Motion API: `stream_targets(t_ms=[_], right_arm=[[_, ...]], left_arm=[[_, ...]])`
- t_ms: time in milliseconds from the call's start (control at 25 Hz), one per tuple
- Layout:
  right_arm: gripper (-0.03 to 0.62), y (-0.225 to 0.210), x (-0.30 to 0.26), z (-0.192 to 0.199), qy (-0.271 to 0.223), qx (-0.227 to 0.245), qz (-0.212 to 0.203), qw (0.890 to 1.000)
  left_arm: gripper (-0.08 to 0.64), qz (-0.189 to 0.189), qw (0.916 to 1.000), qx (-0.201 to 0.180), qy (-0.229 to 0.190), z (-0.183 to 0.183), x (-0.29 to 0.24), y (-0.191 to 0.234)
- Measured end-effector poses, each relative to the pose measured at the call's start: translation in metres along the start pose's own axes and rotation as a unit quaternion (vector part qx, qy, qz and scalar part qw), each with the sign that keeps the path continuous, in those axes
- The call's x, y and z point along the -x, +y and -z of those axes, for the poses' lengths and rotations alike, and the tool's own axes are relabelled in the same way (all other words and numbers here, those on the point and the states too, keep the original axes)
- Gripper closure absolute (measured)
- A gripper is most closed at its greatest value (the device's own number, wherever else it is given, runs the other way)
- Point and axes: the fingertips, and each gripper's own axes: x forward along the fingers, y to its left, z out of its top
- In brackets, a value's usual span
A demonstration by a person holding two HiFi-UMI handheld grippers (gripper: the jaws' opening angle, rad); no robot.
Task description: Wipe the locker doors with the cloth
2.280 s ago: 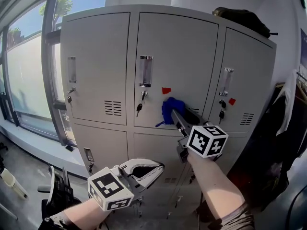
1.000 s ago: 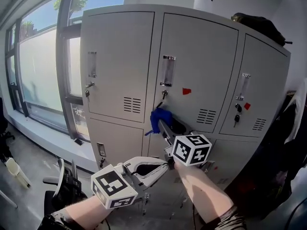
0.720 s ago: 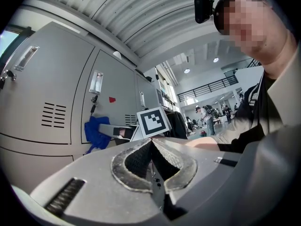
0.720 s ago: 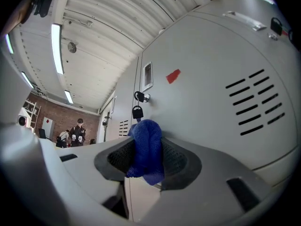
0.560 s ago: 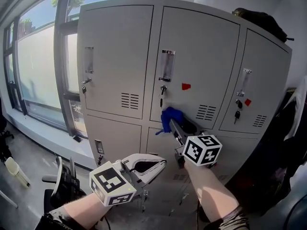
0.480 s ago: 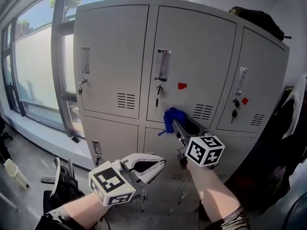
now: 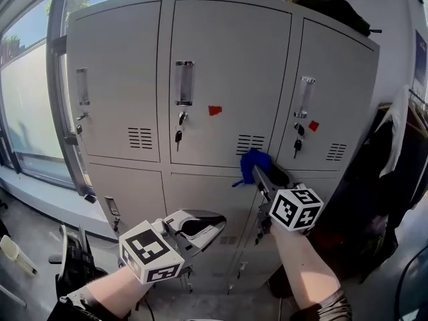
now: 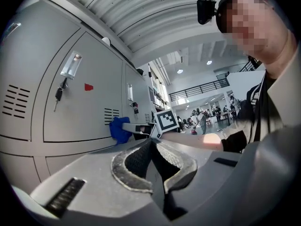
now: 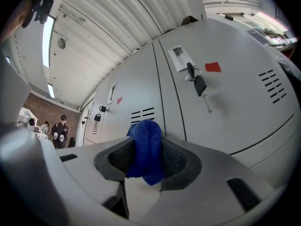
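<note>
Between the right gripper's (image 9: 146, 160) pads: blue cloth (image 7: 254, 161), bunched and pinched tight. Right forearm reaches up from lower right, gripper aimed at the locker doors (image 7: 120, 79). Left gripper (image 8: 153, 161) is held low, jaws pressed together on nothing, forearm entering from bottom left. Cloth sits at the bottom edge of the upper middle door (image 7: 227, 65), just below its vent slots (image 7: 250, 144); contact with the metal unclear. Bunch runs along the jaws, free end toward the door.

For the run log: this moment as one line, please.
right tongs: shut on blue cloth | blue cloth: at lower right of middle upper door | left tongs: shut, empty
</note>
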Motion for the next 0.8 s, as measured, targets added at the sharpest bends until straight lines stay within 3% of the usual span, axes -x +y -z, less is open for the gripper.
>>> stream_targets(t_ms=[200, 360, 640, 800], right_arm=[[0.439, -0.016, 0.011, 0.001, 0.002, -0.002, 0.003, 1.0], [0.439, -0.014, 0.015, -0.001, -0.005, -0.013, -0.019, 1.0], [0.439, 0.031, 0.039, -0.005, -0.039, -0.047, -0.104, 0.993], [0.439, 0.069, 0.066, 0.02, -0.032, -0.074, -0.121, 0.989]], left_arm=[[0.552, 0.002, 1.0, 0.002, 0.006, 0.003, -0.02, -0.009], [0.552, -0.01, 0.9999, 0.004, 0.011, 0.003, -0.029, -0.015], [0.552, -0.069, 0.9972, 0.017, 0.021, 0.013, -0.014, -0.017], [0.552, -0.087, 0.9952, 0.04, 0.021, 0.032, 0.019, -0.023]])
